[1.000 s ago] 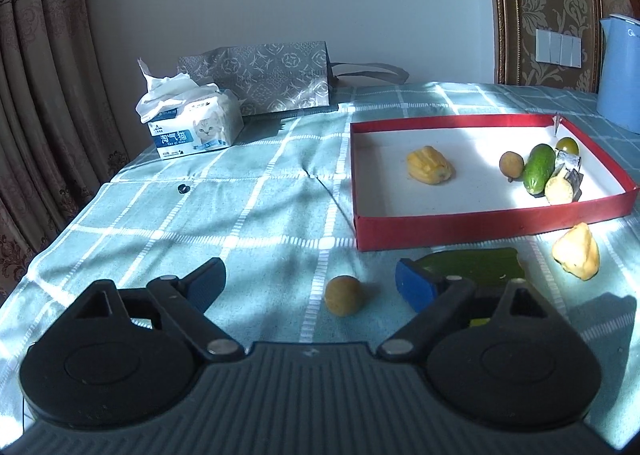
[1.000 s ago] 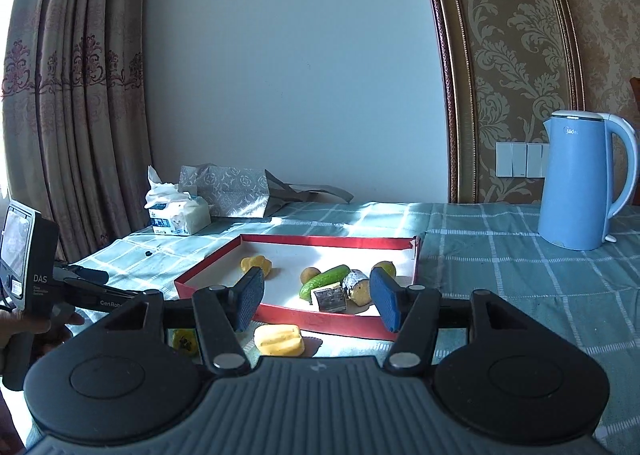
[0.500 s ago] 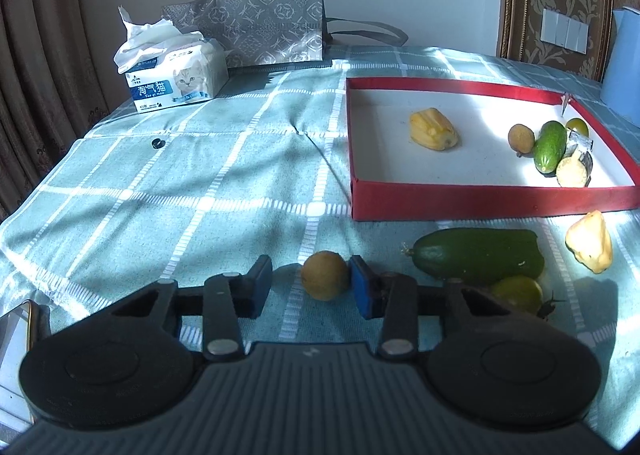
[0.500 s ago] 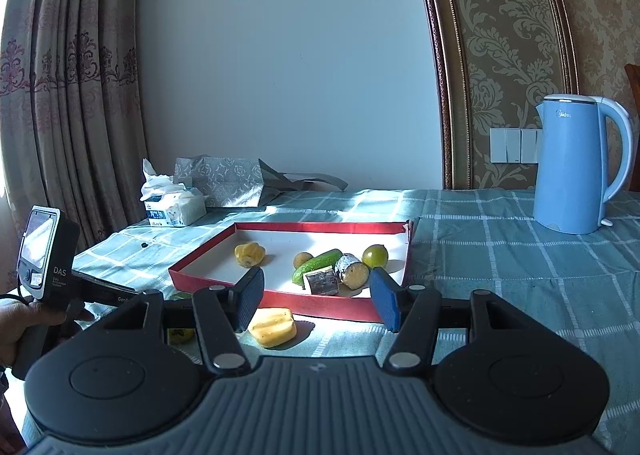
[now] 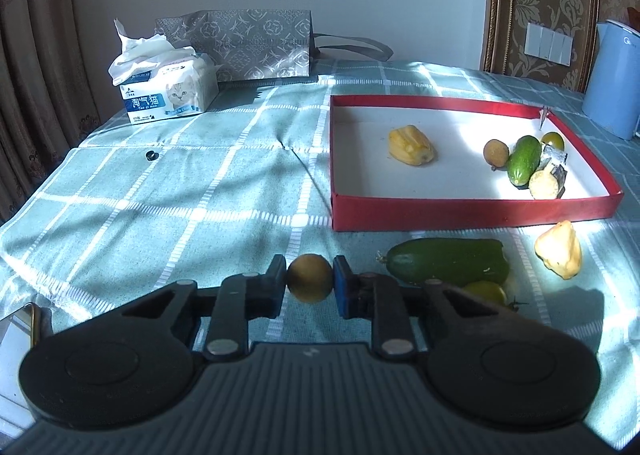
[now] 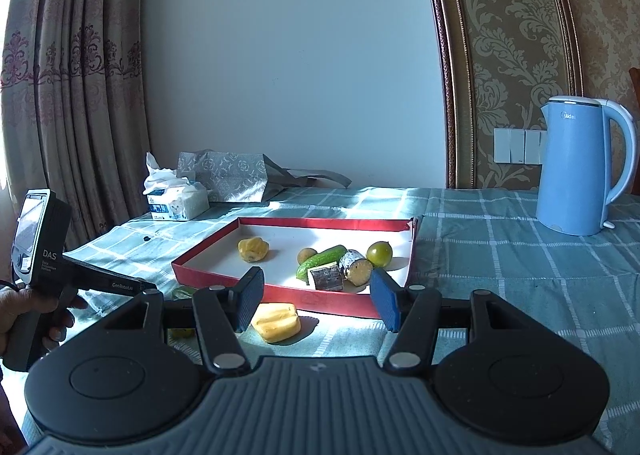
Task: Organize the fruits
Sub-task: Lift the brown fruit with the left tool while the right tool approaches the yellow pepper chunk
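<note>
Left tool [image 5: 310,282] has closed on brown fruit [image 5: 309,278]; handle [image 6: 44,267] reads "DAS".

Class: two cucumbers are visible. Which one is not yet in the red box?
The larger, darker cucumber lies on the tablecloth before the red box; the smaller cucumber lies inside.

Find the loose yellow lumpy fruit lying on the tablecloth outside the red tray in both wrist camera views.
Left wrist view: the yellow lumpy fruit lies at right, just in front of the red tray's near right corner.
Right wrist view: it lies low, left of centre, just in front of the tray.
Shared landmark: the light blue electric kettle, beyond the tray.
</note>
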The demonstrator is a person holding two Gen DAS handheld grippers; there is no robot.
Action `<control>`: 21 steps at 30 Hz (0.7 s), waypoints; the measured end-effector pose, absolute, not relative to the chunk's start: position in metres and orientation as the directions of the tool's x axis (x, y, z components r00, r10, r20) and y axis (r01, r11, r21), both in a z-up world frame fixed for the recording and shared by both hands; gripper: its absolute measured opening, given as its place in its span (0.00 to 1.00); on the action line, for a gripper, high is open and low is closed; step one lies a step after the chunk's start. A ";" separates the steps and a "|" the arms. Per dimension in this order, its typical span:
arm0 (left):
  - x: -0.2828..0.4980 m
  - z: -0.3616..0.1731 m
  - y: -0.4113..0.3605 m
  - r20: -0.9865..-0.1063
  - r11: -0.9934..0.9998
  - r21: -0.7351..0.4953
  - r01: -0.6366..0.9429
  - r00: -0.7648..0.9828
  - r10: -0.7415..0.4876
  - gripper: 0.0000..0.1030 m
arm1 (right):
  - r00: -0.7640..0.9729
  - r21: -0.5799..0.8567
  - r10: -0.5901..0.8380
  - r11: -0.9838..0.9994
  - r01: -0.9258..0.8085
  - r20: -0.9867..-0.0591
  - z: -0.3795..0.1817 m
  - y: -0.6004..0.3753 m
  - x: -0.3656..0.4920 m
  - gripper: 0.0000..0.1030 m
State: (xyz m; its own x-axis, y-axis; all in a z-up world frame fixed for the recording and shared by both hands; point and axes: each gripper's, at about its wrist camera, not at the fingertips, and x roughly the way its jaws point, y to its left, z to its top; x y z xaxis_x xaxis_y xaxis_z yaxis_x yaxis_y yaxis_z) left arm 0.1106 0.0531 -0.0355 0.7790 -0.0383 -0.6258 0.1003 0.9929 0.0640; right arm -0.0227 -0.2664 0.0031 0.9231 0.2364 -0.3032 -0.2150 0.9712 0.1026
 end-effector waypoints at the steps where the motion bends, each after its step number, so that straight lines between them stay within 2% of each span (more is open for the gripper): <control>1: 0.106 -0.032 0.052 -0.617 0.993 0.070 0.094 0.786 -0.031 0.22 | 0.923 0.100 0.237 0.971 -0.216 -0.305 0.003 -0.266 -0.023 0.56; 9: 0.063 -0.001 0.033 -0.529 0.992 0.110 0.057 0.849 0.010 0.22 | 0.901 0.056 0.244 0.969 -0.240 -0.358 -0.010 -0.248 -0.010 0.56; 21: 0.047 0.011 0.009 -0.491 0.990 0.134 0.048 0.871 0.024 0.22 | 0.875 -0.008 0.271 0.954 -0.300 -0.402 -0.020 -0.222 0.004 0.56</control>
